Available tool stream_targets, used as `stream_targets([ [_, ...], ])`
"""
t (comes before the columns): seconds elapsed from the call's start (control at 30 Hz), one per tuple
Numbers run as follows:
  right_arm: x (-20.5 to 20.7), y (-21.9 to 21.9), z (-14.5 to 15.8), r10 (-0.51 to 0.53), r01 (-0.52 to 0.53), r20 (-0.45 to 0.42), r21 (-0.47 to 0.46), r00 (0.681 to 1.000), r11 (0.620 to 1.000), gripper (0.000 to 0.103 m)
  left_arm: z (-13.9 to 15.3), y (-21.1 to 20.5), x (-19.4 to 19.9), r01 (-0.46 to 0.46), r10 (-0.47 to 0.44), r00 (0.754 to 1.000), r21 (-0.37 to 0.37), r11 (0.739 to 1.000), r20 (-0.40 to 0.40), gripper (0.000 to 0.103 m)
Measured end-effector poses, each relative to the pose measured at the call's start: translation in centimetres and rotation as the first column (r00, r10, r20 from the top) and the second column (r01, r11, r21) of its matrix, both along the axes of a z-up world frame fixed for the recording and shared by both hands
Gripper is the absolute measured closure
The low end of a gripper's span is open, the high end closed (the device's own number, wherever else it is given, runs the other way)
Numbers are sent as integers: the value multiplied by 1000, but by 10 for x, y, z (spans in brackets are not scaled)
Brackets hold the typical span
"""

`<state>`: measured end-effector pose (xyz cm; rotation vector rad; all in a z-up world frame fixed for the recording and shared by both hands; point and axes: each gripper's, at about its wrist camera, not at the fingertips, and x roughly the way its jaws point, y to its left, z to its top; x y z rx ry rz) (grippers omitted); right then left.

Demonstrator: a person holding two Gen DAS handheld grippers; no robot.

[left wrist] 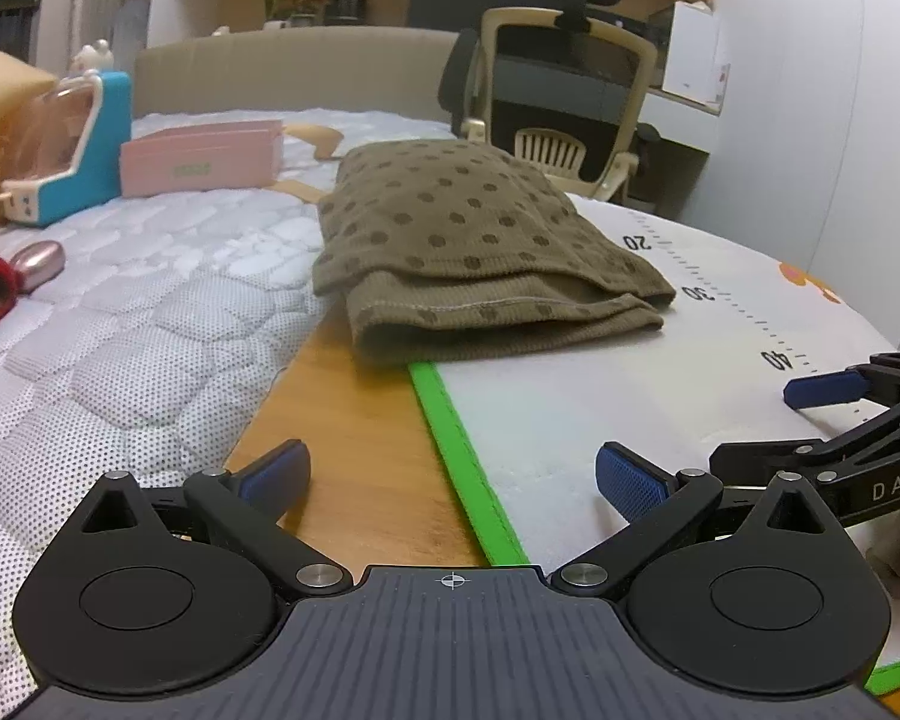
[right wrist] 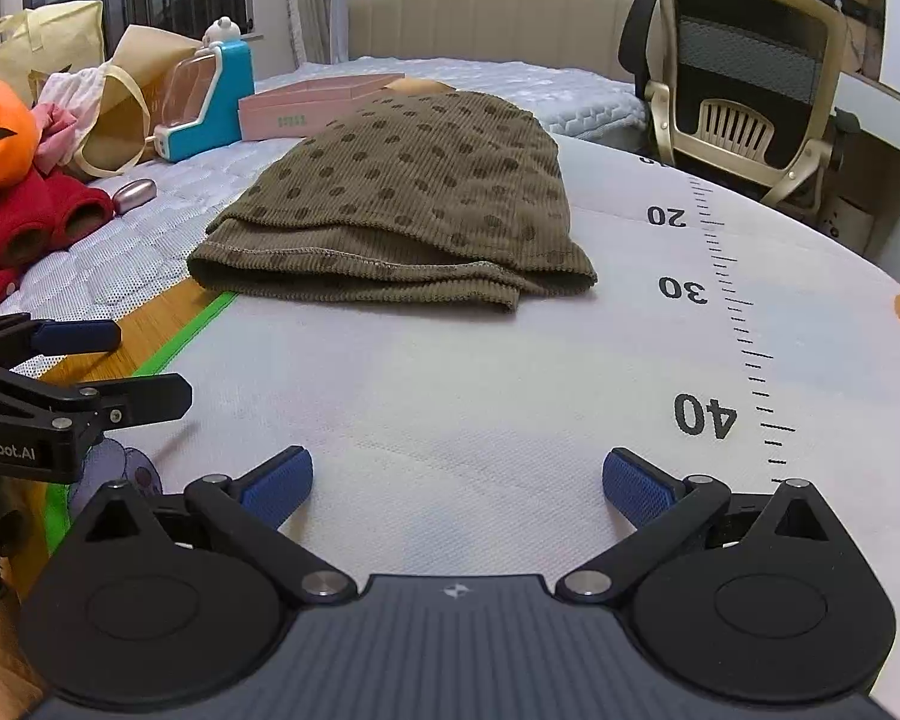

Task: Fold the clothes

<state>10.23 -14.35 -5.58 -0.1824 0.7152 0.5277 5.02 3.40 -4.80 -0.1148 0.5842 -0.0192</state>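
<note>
An olive-brown ribbed garment with dark dots (left wrist: 468,240) (right wrist: 414,198) lies folded into a thick rectangle on the white mat (left wrist: 600,396) (right wrist: 480,372), its far-left part over the green border. My left gripper (left wrist: 450,474) hovers open and empty over the wooden board and the mat's green edge, well short of the garment. My right gripper (right wrist: 456,480) is open too, over bare mat nearer than the garment, holding nothing. Each gripper appears at the side of the other's view, the right gripper (left wrist: 858,414) and the left gripper (right wrist: 84,372).
The mat carries a printed ruler scale (right wrist: 720,300). A wooden board (left wrist: 354,432) lies beside it on a quilted mattress (left wrist: 120,324). On the left sit a pink box (left wrist: 201,159), a blue toy (left wrist: 66,150), red cloth (right wrist: 24,222) and bags. An office chair (right wrist: 744,78) stands beyond.
</note>
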Motion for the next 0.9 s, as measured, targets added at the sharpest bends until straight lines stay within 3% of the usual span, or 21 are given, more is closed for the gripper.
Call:
stream_targets([
  [0.9, 2, -1, 0, 1, -1, -3, 4, 1000, 1000, 0, -1, 3, 1, -8, 8, 1000, -17, 1000, 14, 0],
])
